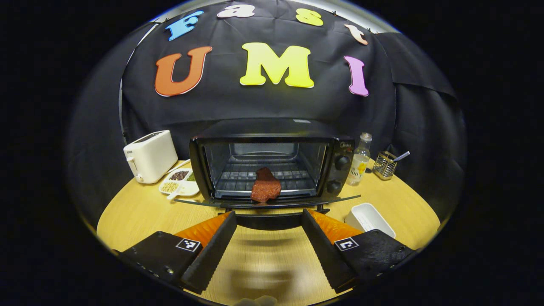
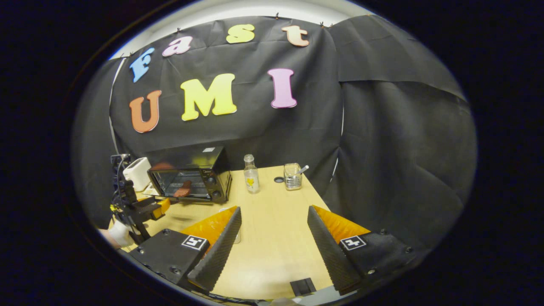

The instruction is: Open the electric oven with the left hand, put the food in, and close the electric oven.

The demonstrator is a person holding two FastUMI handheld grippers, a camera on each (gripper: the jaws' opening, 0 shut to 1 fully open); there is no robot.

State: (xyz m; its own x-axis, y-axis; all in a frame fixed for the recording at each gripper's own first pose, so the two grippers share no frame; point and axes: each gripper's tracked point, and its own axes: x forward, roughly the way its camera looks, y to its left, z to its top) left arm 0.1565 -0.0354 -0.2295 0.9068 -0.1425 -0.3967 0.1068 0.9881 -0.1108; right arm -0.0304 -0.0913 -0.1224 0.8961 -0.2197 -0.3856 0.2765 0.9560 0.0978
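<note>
So in the left gripper view the electric oven point(image 1: 272, 165) sits dead center of the frame on the round wooden table point(image 1: 140, 212), door point(image 1: 267, 203) dropped flat open toward the camera. The food, a reddish slab of meat point(image 1: 265, 187), is lying at the front edge of the oven rack, partly over the lip by the door. The left gripper point(image 1: 268, 246) fills the bottom of the frame with its 2 fingers spread wide, gripping nothing, just short of the door's handle.

Left of the oven there's a white toaster point(image 1: 150, 156) and a divided dish of grains point(image 1: 180, 182); right of it a clear bottle point(image 1: 359, 160), a wire holder point(image 1: 385, 165) and a white rectangular container point(image 1: 369, 218).

In the right gripper view, the right gripper point(image 2: 274, 250) is at the bottom, also spread wide and empty, hovering over bare tabletop. The oven shows at middle left there.
</note>
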